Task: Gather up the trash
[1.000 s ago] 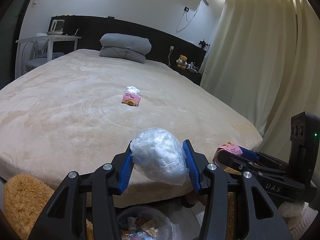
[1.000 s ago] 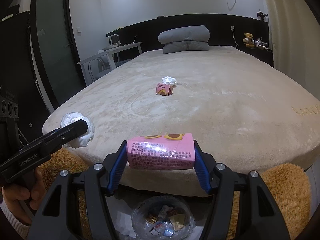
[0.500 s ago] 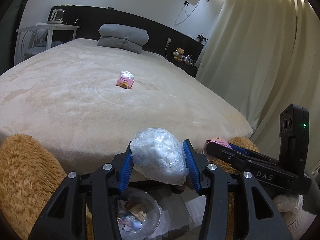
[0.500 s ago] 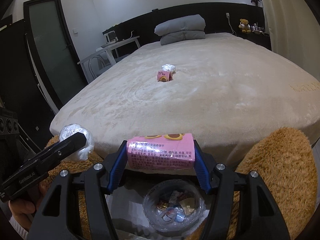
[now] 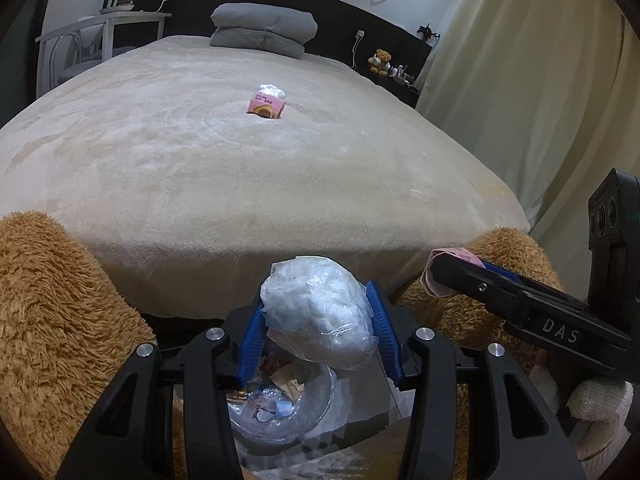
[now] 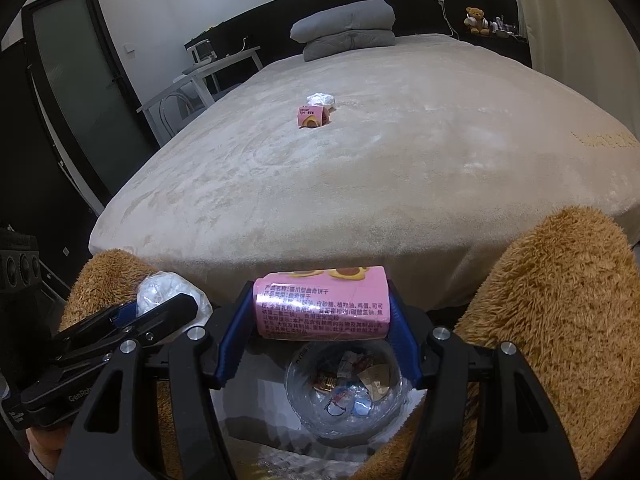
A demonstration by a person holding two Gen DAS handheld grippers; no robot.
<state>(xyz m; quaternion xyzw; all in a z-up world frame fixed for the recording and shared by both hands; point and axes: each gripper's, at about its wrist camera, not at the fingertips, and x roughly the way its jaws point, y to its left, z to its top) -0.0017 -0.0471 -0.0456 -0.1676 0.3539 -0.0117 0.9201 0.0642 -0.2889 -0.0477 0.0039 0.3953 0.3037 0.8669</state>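
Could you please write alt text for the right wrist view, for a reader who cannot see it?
The right gripper grips a pink snack packet between its blue fingers, directly above a clear trash bin on the floor. The left gripper alongside holds a crumpled white plastic wad; another packet remains on the beige bed beyond.

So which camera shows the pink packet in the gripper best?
The right wrist view: the pink packet fills the middle, broadside, its print readable, clamped in the right gripper. The left wrist view shows only its crumpled end poking out beyond the gripper's finger.

Both wrist cameras at bed foot, angled down; shared: bin.
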